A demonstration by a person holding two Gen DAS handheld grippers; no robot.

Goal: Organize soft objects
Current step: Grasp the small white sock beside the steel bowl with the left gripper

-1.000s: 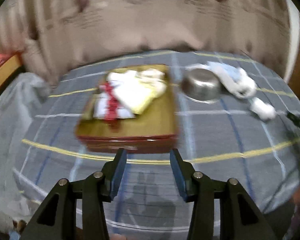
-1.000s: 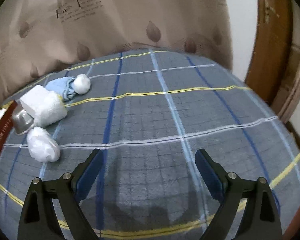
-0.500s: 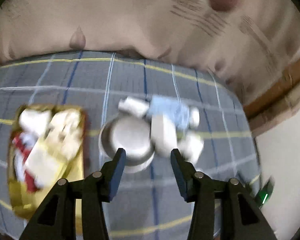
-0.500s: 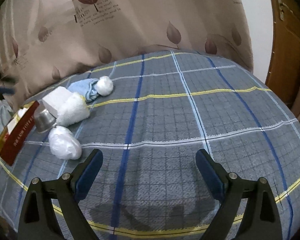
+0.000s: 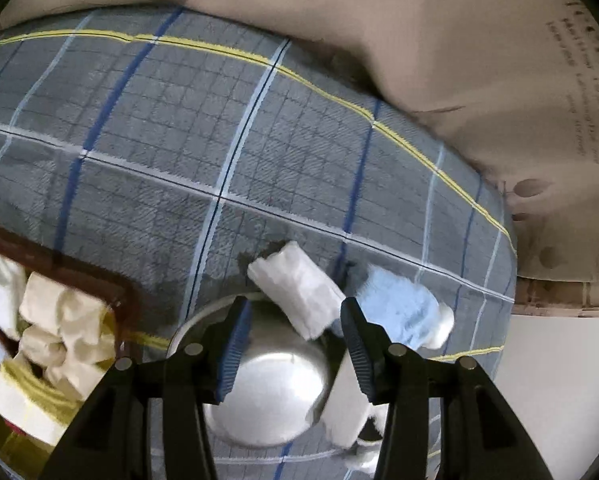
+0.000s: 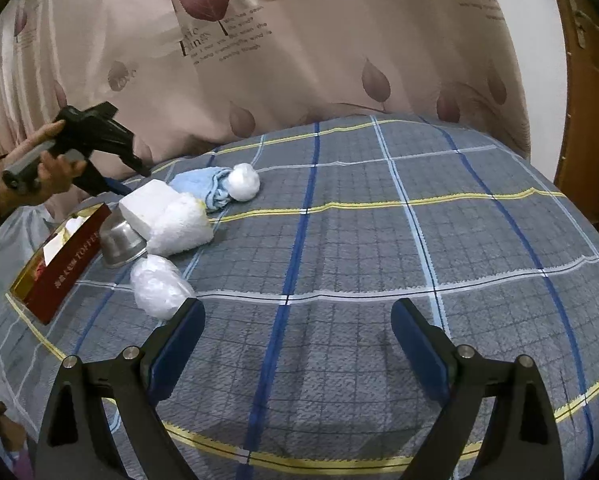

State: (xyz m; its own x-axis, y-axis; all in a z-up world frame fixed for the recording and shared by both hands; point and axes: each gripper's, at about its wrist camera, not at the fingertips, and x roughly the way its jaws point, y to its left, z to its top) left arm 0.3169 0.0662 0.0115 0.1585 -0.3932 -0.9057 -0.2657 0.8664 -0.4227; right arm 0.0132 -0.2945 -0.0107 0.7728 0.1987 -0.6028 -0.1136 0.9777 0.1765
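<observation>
My left gripper (image 5: 293, 312) is open and empty, hovering over a steel bowl (image 5: 267, 392) and a white foam block (image 5: 299, 296). A light blue cloth (image 5: 399, 308) lies just right of the block, and a white towel (image 5: 347, 404) lies right of the bowl. A red and gold box (image 5: 39, 360) at the left holds folded white cloths. In the right wrist view my right gripper (image 6: 297, 324) is open and empty above the bed; the left gripper (image 6: 115, 160), foam block (image 6: 147, 202), white towel (image 6: 181, 228), blue cloth (image 6: 197, 184), white ball (image 6: 243, 182) and a crumpled plastic bag (image 6: 159, 286) lie far left.
Everything lies on a bed with a grey checked cover (image 6: 379, 260). A leaf-print curtain (image 6: 299, 48) hangs behind it. A wooden door (image 6: 587, 80) stands at the right. The box (image 6: 57, 264) and bowl (image 6: 119, 240) show at the bed's left side.
My left gripper swung right from the box and came close over the bowl and foam block. My right gripper stayed open and rose a little, with the view widening.
</observation>
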